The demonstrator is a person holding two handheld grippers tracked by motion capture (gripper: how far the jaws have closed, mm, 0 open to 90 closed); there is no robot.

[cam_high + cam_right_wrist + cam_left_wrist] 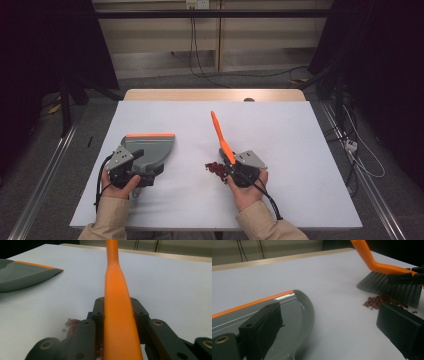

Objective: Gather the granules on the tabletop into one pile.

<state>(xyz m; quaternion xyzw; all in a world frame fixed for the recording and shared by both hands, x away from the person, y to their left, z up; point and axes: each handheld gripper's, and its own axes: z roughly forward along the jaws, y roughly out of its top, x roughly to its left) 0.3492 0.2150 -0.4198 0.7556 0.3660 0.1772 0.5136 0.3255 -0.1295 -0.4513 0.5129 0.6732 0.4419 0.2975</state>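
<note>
A grey dustpan (150, 146) with an orange lip lies flat on the white table, left of centre. My left gripper (144, 167) is at its near end, open: in the left gripper view (329, 322) one jaw is over the pan (294, 315) and the other over bare table. My right gripper (233, 166) is shut on an orange brush (220, 134) whose handle slants up and away. Its grey bristles (387, 287) rest on the table beside a small pile of red beans (215, 168) (379, 302). The right gripper view has the handle (117, 290) between the jaws and beans (71, 323) below left.
The white table (300, 150) has a wooden strip (215, 95) along its far edge. Cables (360, 150) and a plug lie on the floor to the right, and metal rails run along both sides. A person's hands and beige sleeves come in at the front edge.
</note>
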